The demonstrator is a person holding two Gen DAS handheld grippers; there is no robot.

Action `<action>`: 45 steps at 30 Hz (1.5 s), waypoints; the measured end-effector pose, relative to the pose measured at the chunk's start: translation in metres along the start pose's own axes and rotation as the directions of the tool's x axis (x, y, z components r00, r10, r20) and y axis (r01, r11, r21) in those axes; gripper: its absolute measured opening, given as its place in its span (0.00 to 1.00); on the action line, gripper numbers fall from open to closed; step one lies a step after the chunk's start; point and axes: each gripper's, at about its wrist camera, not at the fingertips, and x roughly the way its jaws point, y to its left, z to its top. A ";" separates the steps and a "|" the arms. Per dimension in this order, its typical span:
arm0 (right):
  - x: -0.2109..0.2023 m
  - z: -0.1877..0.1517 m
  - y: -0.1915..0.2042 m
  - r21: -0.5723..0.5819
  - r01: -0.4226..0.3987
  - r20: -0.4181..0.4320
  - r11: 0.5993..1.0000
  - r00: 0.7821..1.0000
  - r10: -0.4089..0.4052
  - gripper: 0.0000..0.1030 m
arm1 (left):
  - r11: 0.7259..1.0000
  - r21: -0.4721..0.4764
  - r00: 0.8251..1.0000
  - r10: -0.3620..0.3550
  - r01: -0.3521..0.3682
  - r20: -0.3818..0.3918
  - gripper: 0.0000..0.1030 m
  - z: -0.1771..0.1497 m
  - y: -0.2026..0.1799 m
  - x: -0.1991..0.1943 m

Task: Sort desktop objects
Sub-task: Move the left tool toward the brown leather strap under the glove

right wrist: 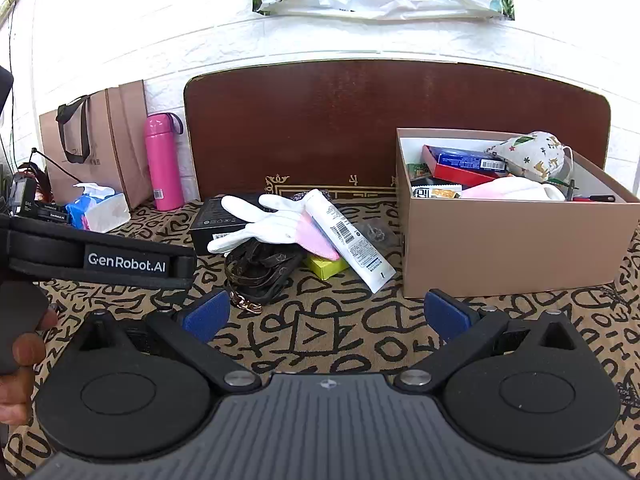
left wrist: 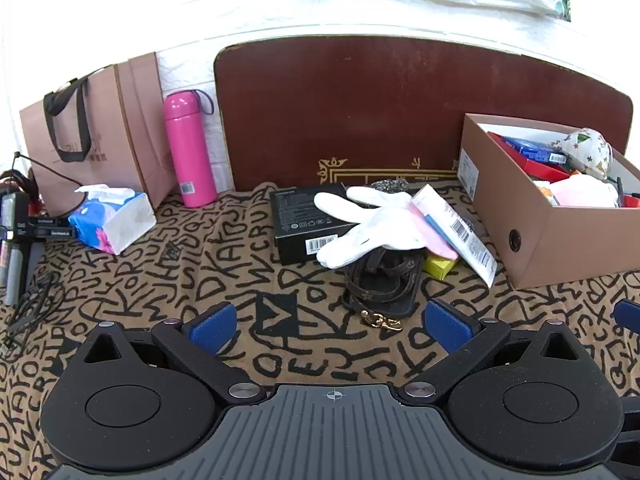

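Note:
A pile lies mid-table: a white glove over a black box, a white tube, a pink item, a yellow box and a dark strap bundle. A brown cardboard box with several items stands right. My left gripper is open and empty, short of the pile. My right gripper is open and empty, between pile and box.
A pink bottle, a brown paper bag and a tissue pack stand at the back left. A dark wooden board leans on the wall. The left gripper's strap crosses the right wrist view.

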 end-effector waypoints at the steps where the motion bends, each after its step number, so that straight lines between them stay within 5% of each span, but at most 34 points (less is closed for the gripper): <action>1: 0.000 0.000 0.000 0.000 0.000 0.000 1.000 1.000 0.000 1.00 | 1.000 -0.002 1.000 -0.003 0.003 0.001 1.00 -0.001 0.000 0.000; 45: 0.039 0.002 0.003 -0.003 -0.023 -0.088 1.000 0.996 0.023 1.00 | 0.999 -0.038 0.997 -0.035 0.032 -0.073 1.00 -0.001 0.012 0.044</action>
